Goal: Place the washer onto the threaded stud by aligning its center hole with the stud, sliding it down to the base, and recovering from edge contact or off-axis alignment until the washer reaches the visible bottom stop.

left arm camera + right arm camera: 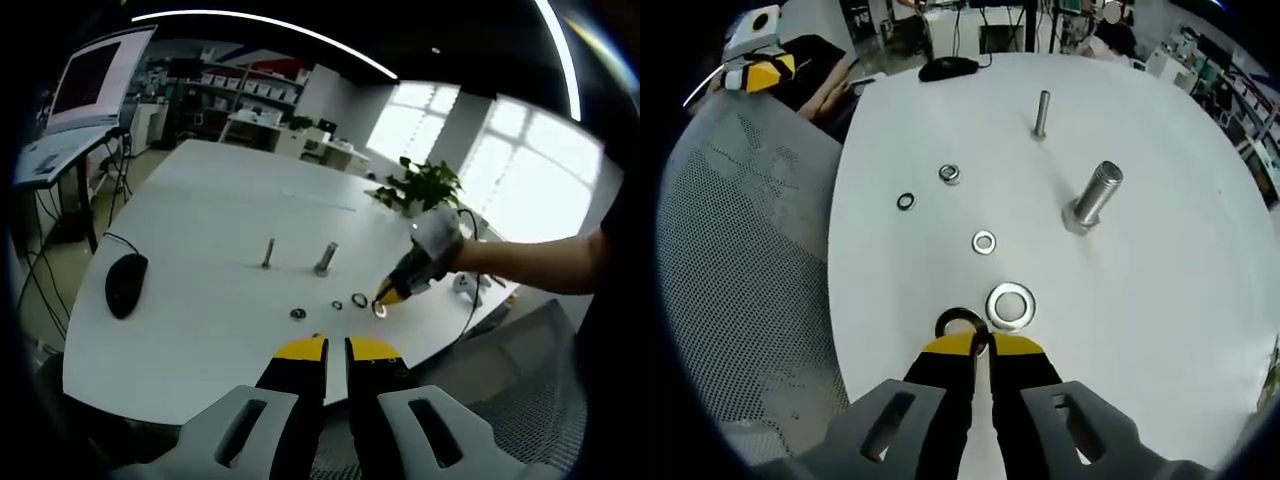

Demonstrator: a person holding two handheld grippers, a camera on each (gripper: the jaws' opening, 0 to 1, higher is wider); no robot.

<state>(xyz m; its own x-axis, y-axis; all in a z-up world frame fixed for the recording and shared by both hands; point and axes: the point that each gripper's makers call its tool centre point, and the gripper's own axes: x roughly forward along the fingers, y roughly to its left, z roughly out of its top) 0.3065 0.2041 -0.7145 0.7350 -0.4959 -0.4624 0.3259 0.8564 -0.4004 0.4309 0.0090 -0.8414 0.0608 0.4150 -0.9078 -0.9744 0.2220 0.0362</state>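
Two threaded studs stand on the white table [1160, 300]: a thick one [1095, 195] [326, 258] and a thin one [1041, 112] [268, 252]. My right gripper [978, 345] [388, 296] is low over the table's near edge, its jaws shut on the rim of a dark washer [958, 320]. A large silver washer [1011, 305] lies just right of it. Farther off lie a small silver washer [984, 241], a black ring [905, 201] and a nut-like piece [949, 174]. My left gripper [335, 348] [760, 70] hovers off the table edge, shut with nothing in it.
A black mouse [125, 283] [948, 67] with its cable lies at the table's far side. A mesh chair [750, 270] stands beside the table edge. A potted plant [420, 185] and a monitor [90, 80] sit beyond. A person's arm [530, 262] holds the right gripper.
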